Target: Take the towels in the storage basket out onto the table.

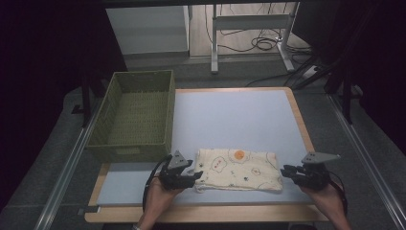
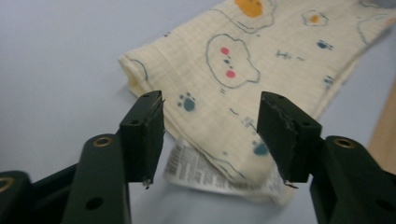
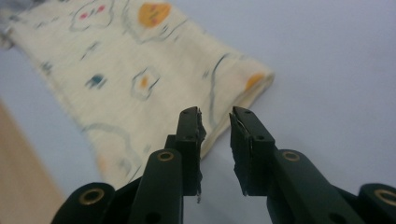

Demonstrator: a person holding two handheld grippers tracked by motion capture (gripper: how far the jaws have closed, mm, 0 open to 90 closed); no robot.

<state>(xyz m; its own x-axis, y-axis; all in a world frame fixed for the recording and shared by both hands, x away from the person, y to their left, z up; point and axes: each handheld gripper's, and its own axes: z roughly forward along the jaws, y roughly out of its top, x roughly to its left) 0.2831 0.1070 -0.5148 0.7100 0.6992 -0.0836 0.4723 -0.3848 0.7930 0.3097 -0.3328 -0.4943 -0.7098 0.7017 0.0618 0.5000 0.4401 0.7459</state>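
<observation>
Pale blue surface [image 1: 234, 120] lies bare across its far and middle stretch, with a green woven basket [image 1: 136, 115] standing on its far left corner and overhanging the left edge. Near the front edge lies the folded cream printed cloth [image 1: 238, 168], its white care label [image 2: 196, 170] poking out from under the left end. The left claw [image 1: 195, 176] stands wide just at that end, gripping nothing, and the right claw [image 1: 286, 171] stands narrowly parted just off the right end, holding nothing.
</observation>
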